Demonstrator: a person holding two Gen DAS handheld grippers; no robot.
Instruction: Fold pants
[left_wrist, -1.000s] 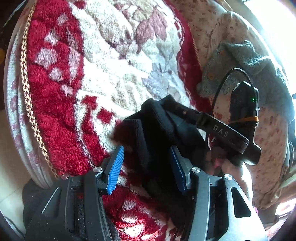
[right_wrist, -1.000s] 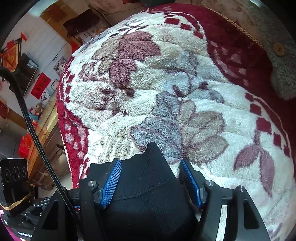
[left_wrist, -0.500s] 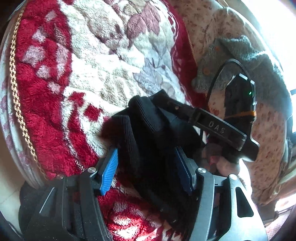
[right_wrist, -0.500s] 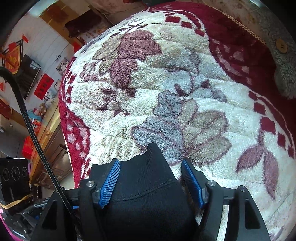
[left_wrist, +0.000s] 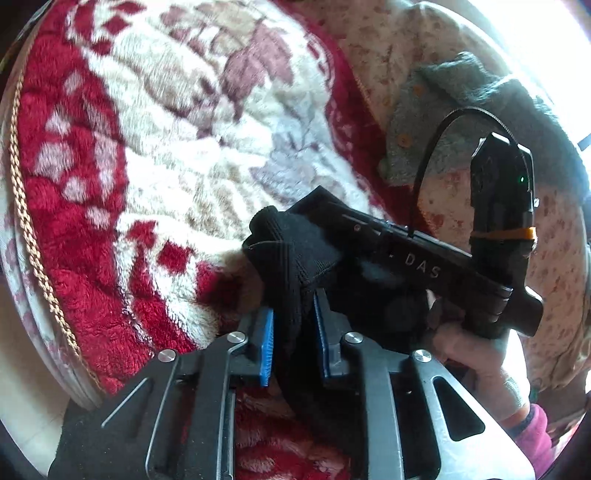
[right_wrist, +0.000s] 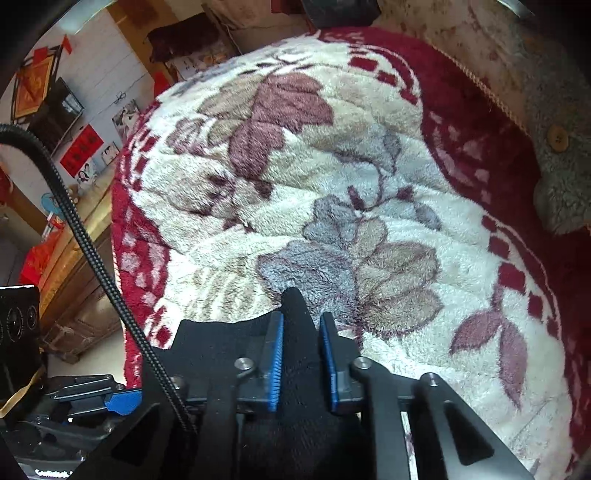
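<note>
Grippers, 2 of them, have just been closing, left gripper (left_wrist: 291, 343) and right gripper (right_wrist: 301, 354) each pinching bunched black pants (left_wrist: 295, 251) between blue pads, probably to lift them off the blanket (right_wrist: 332, 166) ahead.

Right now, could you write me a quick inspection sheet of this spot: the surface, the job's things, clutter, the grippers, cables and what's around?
Surface: plush red and cream floral blanket, gold cord along its edge.
Job's things: black pants, bunched, on the blanket's near part.
Clutter: grey fleece garment with buttons at the blanket's far side.
Grippers: left gripper and right gripper have just closed; each pinches a fold of the pants between blue pads.
Cables: ribbed black cable at left of the right view; thin black cable looping from the right gripper.
Surroundings: wooden cabinet, red wall decorations.
</note>
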